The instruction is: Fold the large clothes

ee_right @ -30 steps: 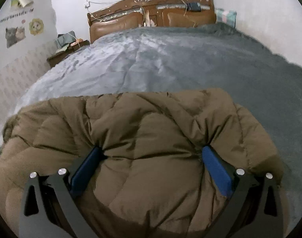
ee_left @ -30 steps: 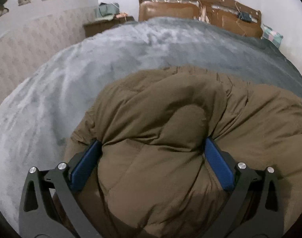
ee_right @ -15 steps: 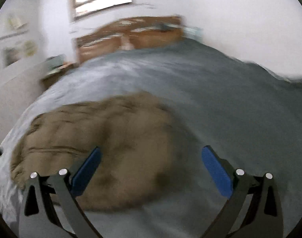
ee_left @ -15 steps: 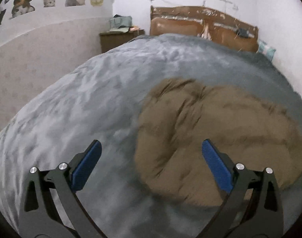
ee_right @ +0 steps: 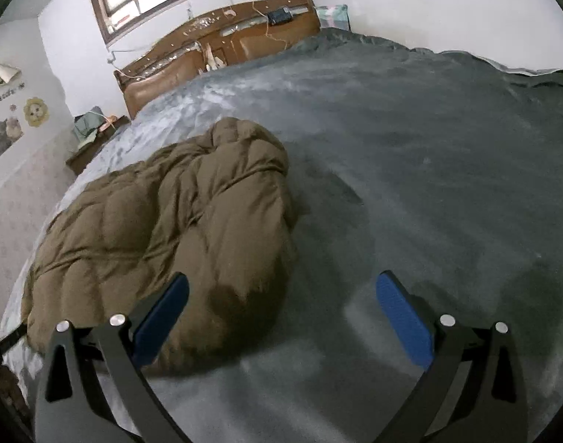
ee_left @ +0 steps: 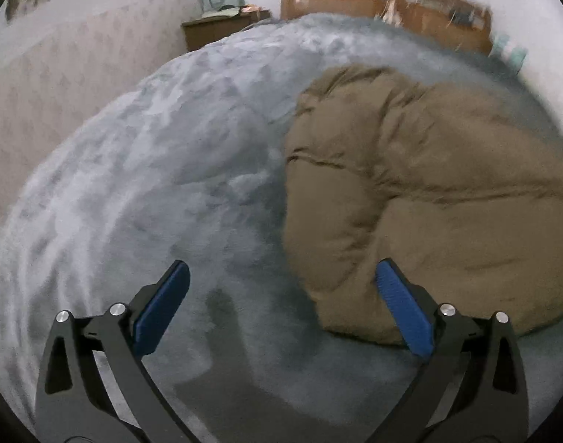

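Note:
A brown puffer jacket [ee_left: 421, 192] lies folded into a thick bundle on the grey bed cover [ee_left: 152, 170]. In the left wrist view it fills the right half, and my left gripper [ee_left: 281, 295] hovers open at its near left corner, empty, with the right blue pad [ee_left: 403, 306] in front of the bundle's edge. In the right wrist view the jacket [ee_right: 178, 229] lies to the left. My right gripper [ee_right: 281, 306] stands open and empty above its near right edge, mostly over the cover [ee_right: 429, 170].
A wooden headboard [ee_right: 222, 48] stands at the far end of the bed. A small nightstand [ee_left: 222, 29] with folded cloth sits at the far left by a papered wall. A white wall runs along the right side of the bed.
Both grippers, pressed wide around the jacket a second ago, have pulled back and apart from it. The left one moved left, the right one moved right, and the bundle stays on the bed.

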Demonstrator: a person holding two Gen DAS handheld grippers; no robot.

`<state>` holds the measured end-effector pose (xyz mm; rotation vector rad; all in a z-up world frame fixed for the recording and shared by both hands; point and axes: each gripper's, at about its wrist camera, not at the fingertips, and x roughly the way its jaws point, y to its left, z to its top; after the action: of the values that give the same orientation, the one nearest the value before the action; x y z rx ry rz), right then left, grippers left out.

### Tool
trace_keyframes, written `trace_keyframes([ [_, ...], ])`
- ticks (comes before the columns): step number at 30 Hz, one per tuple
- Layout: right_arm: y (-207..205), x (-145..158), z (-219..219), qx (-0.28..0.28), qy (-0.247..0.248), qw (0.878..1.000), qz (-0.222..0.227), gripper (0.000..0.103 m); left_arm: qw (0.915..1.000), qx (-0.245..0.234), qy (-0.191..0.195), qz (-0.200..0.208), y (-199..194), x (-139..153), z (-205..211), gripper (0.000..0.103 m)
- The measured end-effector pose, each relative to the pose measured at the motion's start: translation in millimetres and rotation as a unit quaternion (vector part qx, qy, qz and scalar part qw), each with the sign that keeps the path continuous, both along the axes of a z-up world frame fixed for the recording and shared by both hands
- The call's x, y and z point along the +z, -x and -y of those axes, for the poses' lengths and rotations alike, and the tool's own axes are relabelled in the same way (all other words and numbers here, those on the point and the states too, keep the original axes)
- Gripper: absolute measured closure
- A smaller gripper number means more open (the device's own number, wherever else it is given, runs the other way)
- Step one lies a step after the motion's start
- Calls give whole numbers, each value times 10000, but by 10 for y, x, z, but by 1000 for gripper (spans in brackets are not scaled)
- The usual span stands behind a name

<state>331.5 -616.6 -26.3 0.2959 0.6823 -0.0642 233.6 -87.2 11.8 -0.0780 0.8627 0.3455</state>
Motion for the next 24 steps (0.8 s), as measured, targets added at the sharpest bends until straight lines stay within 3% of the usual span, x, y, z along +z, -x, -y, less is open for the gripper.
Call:
trace_keyframes([
  [3,-219,-133,-119,252,-181,9994,-158,4,9997,0,-244,-23,-180,-99,81,3],
  [4,-269,-173,-203,365,-207,9989,-231,17,9996,-40,-273,-17,-232,-108,105,6],
  [5,-301,-194,-258,474,-188,9983,-282,36,9997,-99,-241,-17,-271,-121,129,10],
  [6,-320,-198,-329,658,-129,9973,-312,44,9997,-213,-72,-11,-334,-152,140,22],
  [8,-298,-156,-401,789,28,9965,-265,59,9980,-512,363,28,-375,-145,141,70],
  [11,-189,-59,-355,904,-274,9953,-203,76,9973,-674,217,197,-372,0,196,91],
  [15,170,150,-374,1033,-177,9944,-135,80,9960,-609,437,480,-74,288,99,92],
  [21,929,402,-352,921,43,9957,-39,79,9949,-749,496,462,442,528,77,92],
  [22,1086,391,-334,882,24,9961,-45,79,9951,-761,483,407,591,521,97,91],
  [24,1361,548,-278,890,-67,9958,224,72,9946,-577,399,770,763,721,44,78],
])
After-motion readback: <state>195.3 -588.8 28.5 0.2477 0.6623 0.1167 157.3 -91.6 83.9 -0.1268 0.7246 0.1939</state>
